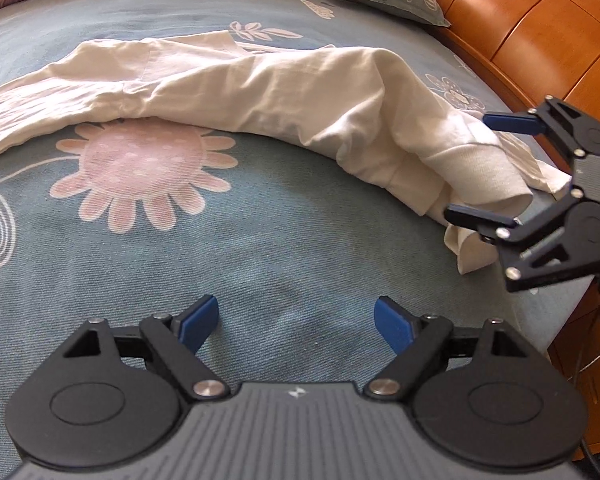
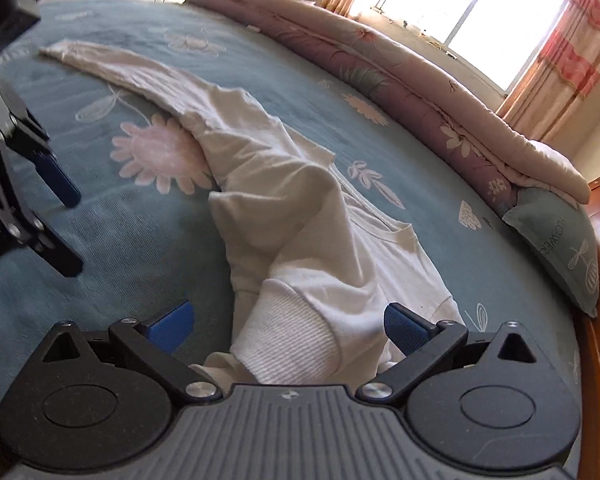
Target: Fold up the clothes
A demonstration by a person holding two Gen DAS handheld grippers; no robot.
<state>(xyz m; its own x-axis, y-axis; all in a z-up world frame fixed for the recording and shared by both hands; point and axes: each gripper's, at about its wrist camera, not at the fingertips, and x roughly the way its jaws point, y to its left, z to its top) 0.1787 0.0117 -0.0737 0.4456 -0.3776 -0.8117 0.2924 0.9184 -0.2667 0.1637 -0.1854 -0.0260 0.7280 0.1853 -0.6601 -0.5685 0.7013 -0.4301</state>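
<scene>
- white long-sleeve top (image 1: pixel 228 80) lies crumpled in a long strip across the blue floral bedsheet (image 1: pixel 260 248), running from the far-left side of the bed toward the wooden headboard (image 1: pixel 540 40).
- ribbed cuff (image 2: pixel 288 336) of one sleeve sits at the near end of the strip, bunched up and raised off the sheet.
- right gripper (image 2: pixel 286 328): jaws spread wide, blue pads on either side of the ribbed cuff. cuff is between the fingers but neither pad is pressing it (released, not grasping).
- same seen from the left wrist view: right gripper (image 1: pixel 496 168) comes in from the headboard side, one finger above the cuff end and one below, fabric in the gap.
- left gripper (image 1: pixel 296 326): jaws released, wide apart, nothing between them. hovers over bare sheet, well apart from the garment, next to the big pink flower print (image 1: pixel 144 168).
- in the right wrist view the left gripper (image 2: pixel 66 232) shows at the left edge, fingers apart, over the sheet.
- neckline (image 2: pixel 396 232) of the top is visible past the cuff, facing up.
- rolled pink quilt (image 2: pixel 380 72) along the far edge of the bed, green pillow (image 2: pixel 556 240) by the headboard; neither touches the garment.
- window with pink curtains (image 2: pixel 572 40) behind the bed.
</scene>
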